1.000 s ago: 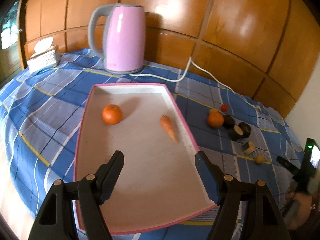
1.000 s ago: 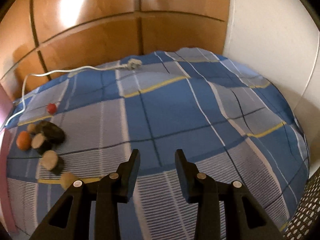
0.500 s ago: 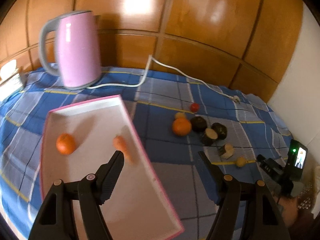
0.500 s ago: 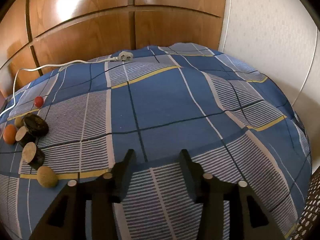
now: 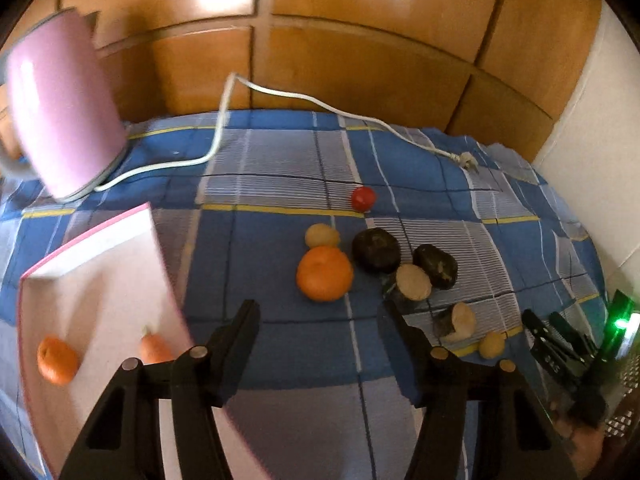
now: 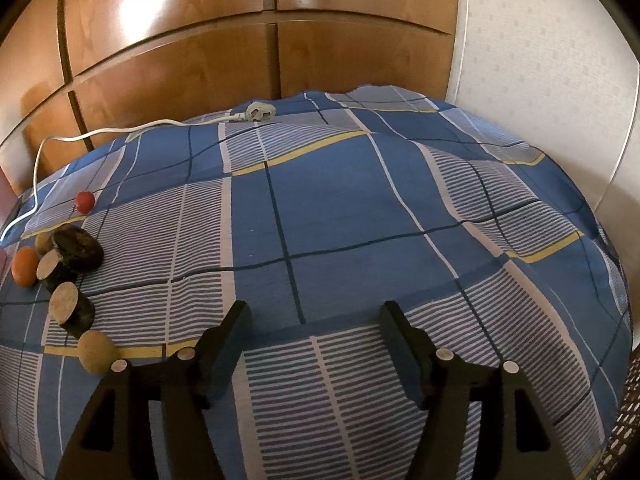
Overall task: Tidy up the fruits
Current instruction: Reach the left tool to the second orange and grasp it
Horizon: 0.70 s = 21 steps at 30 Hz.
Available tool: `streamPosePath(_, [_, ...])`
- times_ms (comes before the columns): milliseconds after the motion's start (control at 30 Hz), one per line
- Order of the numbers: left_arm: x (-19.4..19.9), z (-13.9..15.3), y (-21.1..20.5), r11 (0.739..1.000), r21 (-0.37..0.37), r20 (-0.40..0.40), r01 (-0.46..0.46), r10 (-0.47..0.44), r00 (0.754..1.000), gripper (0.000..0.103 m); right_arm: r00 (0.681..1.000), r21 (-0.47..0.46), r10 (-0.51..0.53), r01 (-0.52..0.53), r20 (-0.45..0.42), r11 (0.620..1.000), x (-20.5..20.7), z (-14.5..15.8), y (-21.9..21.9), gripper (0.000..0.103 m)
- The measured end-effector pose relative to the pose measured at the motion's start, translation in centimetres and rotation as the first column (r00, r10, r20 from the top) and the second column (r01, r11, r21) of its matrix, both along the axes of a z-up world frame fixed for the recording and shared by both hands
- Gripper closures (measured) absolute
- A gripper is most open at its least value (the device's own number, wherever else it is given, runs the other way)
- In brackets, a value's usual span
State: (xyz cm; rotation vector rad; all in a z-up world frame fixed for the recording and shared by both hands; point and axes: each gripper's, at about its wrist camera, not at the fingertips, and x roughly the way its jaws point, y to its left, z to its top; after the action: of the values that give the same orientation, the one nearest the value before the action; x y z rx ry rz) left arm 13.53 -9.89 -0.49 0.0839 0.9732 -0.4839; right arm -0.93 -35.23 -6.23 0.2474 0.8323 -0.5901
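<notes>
A pink-rimmed white tray (image 5: 100, 240) at the left holds an orange (image 5: 57, 359) and a carrot (image 5: 153, 347). On the blue checked cloth lies a loose cluster: an orange (image 5: 325, 273), a pale round fruit (image 5: 322, 235), a red cherry tomato (image 5: 363, 198), two dark fruits (image 5: 376, 250) and cut brown pieces (image 5: 413, 282). My left gripper (image 5: 320, 314) hovers just short of the loose orange, jaws closing with nothing between them. My right gripper (image 6: 314, 318) hangs over bare cloth, jaws opening and empty; the cluster (image 6: 78, 248) lies to its left.
A pink kettle (image 5: 60, 112) stands at the back left, its white cord (image 5: 280, 96) running along the wooden wall to a plug (image 6: 260, 111). A white wall bounds the right side. A mesh basket edge (image 6: 624, 420) shows at the lower right.
The left gripper has swung right from over the tray to the loose fruit cluster and narrowed its jaws. The right gripper stayed in place and widened its jaws.
</notes>
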Motion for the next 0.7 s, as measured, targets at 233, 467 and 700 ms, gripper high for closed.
streamPosePath(233, [2.5, -1.9, -1.9, 0.999, 0.037, -0.041, 0.024, -0.022, 0.999, 0.042, 1.0, -0.001, 0.006, -0.006, 0.0, 1.0, 0.1, 0.0, 0.1, 0.031])
streamPosePath(467, [4.2, -3.9, -2.9, 0.998, 0.051, -0.078, 0.034, -0.03, 0.996, 0.062, 1.0, -0.002, 0.009, -0.009, 0.0, 1.0, 0.2, -0.1, 0.2, 0.029])
streamPosePath(700, [2.3, -3.4, -1.9, 0.999, -0.019, -0.07, 0.03, -0.031, 0.997, 0.064, 1.0, -0.004, 0.007, -0.007, -0.001, 1.0, 0.2, -0.1, 0.3, 0.028])
